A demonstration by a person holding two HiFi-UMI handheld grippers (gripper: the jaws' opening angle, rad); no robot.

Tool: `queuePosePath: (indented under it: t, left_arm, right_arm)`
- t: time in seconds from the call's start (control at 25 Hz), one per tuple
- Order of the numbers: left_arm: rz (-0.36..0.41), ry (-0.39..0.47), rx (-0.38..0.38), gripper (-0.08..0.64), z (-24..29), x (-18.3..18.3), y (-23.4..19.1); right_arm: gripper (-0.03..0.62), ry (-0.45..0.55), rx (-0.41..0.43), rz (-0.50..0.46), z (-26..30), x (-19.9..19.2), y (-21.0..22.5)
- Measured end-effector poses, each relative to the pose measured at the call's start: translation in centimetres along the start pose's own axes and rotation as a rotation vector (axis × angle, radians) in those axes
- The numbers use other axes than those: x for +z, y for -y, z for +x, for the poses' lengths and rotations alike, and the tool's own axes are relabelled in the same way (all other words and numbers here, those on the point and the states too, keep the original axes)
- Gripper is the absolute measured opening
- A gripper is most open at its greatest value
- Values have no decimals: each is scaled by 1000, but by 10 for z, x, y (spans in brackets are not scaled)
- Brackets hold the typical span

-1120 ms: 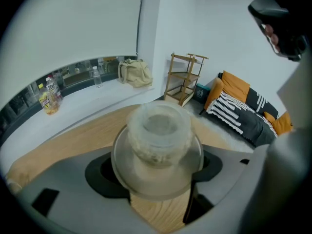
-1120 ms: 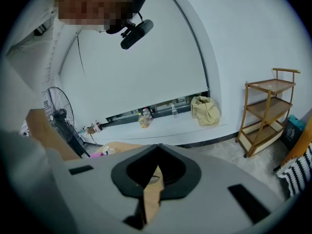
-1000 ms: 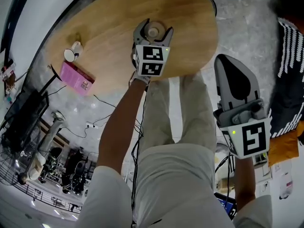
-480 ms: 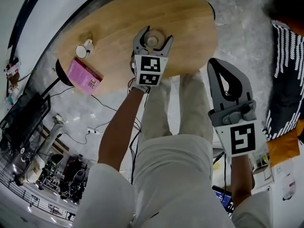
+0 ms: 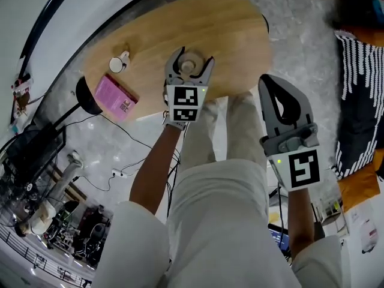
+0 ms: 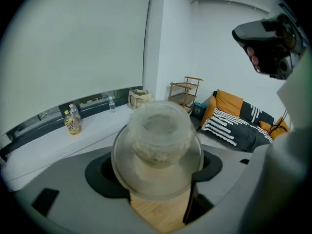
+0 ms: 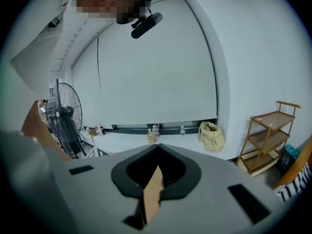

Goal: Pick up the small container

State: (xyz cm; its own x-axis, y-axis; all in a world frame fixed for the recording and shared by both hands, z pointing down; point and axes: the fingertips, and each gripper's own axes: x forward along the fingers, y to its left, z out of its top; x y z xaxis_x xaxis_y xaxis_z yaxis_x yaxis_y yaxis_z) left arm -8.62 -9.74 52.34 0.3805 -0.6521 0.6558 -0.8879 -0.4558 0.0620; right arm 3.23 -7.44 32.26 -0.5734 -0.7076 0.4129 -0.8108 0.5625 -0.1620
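the small clear round container [image 6: 157,140] is found near the middle of the near edge of the oval wooden table [image 5: 231,32], directly between the jaws of the left tongs [image 5: 193,57], so no sideways offset remains to be closed. in the left gripper view its wide circular rim is seen spanning the gap, and both dark inner faces of the jaws appear to be pressed against it; the left tongs are therefore judged to be clamped on the container. in the head view a round outline is presented from above, so the container's axis is taken to stand upright on the table, with the grip laid across its width. whether its base is on the wood or lifted off it cannot be told. the right tongs [image 5: 270,81] are held off the table's near edge, over the person's legs, with their jaws brought together on nothing; the left tongs are thus the only ones placed for the task. a pink book [image 5: 116,98] and a white mug [image 5: 118,63] lie at the table's left end, well apart from the container. the coming move is judged to be a straight lift away from the table, with the clamp kept level.
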Motion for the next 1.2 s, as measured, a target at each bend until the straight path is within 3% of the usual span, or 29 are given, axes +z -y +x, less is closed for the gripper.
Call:
queuePosePath:
  t: [0.44,0.72,0.92,1.2]
  left_arm:
    - [-16,82,1,345,-77,31,-9]
    - [-9,84,31,346,-117,46,-19]
    - [-31,110,38,345,-152,64,-22]
    - [-84,166,41,345,-197,91,-19]
  right_arm:
    - [6,36,-29,-77,-26,29,-32]
    - [6,64,-75,-71,-41,45,-41]
    - [6,89,-65,-9,-54,57,-51]
    - [6,119,-81,-35,-77,76,-58]
